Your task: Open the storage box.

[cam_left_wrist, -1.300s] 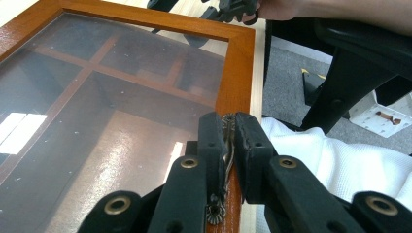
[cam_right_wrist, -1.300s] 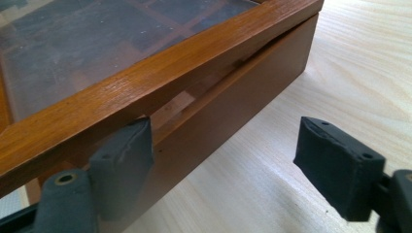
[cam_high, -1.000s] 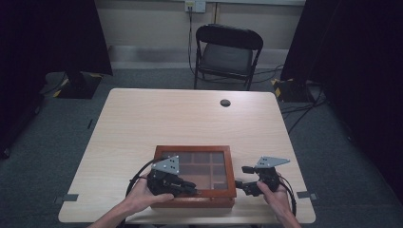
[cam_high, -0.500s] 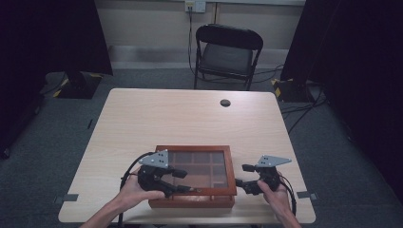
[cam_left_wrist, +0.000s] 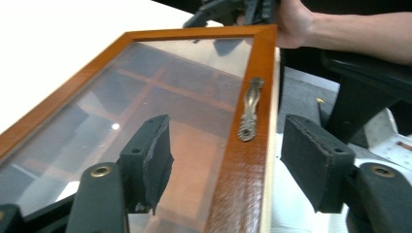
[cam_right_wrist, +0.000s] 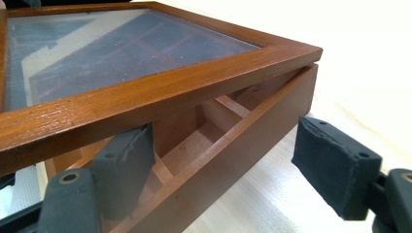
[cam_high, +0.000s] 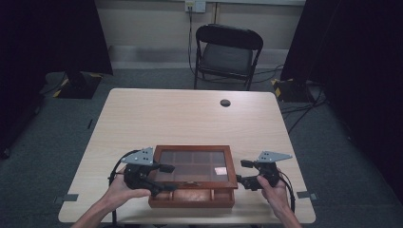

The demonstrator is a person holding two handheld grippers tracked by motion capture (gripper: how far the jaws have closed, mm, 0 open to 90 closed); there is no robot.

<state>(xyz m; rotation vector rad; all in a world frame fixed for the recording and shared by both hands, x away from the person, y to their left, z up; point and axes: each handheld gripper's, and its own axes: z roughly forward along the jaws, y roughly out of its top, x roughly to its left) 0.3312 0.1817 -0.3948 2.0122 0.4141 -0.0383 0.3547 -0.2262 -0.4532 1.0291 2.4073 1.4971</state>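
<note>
Dark-curtained room, folding chair point(cam_high: 229, 53) behind the pale surface point(cam_high: 190, 118). Wooden box point(cam_high: 195, 176) sits at the near edge, between your two hands, long axis running left-right. Your left tool point(cam_high: 161, 178) is open, jaws straddling the lid's point(cam_left_wrist: 145, 97) front rail beside the brass handle point(cam_left_wrist: 250, 109); one pad point(cam_left_wrist: 153, 150) lies over the glass. Your right tool point(cam_high: 243, 172) is open too, at the box's right end, jaws either side of the base wall point(cam_right_wrist: 243, 145). Lid is already lifted a crack there, dividers visible. Left hand looks nearer for raising it. Small dark disc point(cam_high: 225, 102) far back, nothing blocks.
</note>
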